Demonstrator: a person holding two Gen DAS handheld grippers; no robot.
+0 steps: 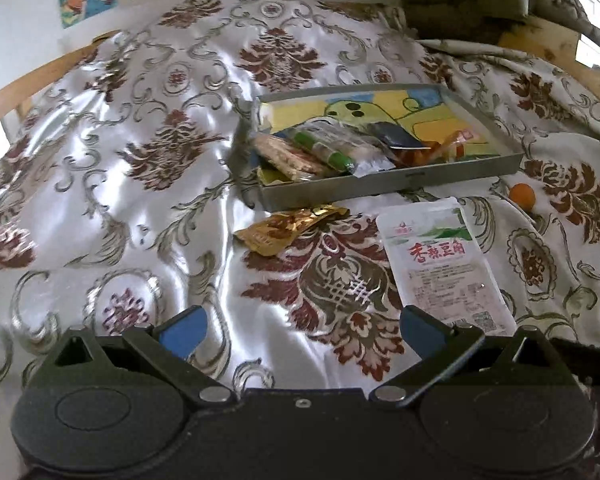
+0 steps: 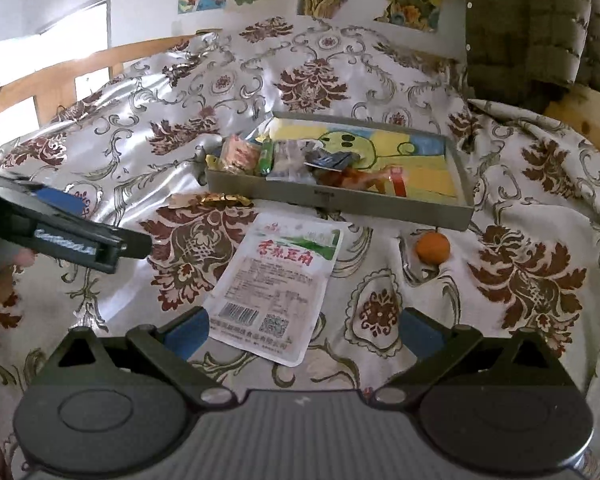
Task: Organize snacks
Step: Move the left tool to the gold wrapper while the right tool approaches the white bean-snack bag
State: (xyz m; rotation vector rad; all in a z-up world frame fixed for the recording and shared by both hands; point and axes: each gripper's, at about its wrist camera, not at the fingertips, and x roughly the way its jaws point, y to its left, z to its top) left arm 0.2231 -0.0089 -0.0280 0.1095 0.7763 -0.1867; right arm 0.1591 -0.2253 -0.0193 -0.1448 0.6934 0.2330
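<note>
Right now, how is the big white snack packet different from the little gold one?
The white packet is much bigger than the gold packet. The white packet lies flat and smooth with red writing and a barcode; the gold packet is shiny, crinkled and narrow. The gold packet sits close to the metal tray; the white packet lies farther from it, nearer the grippers. Both rest on the patterned cloth, outside the tray.

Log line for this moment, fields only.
left claw: open, empty | right claw: open, empty | tray: holds snacks | on cloth: white packet, gold packet, orange ball
</note>
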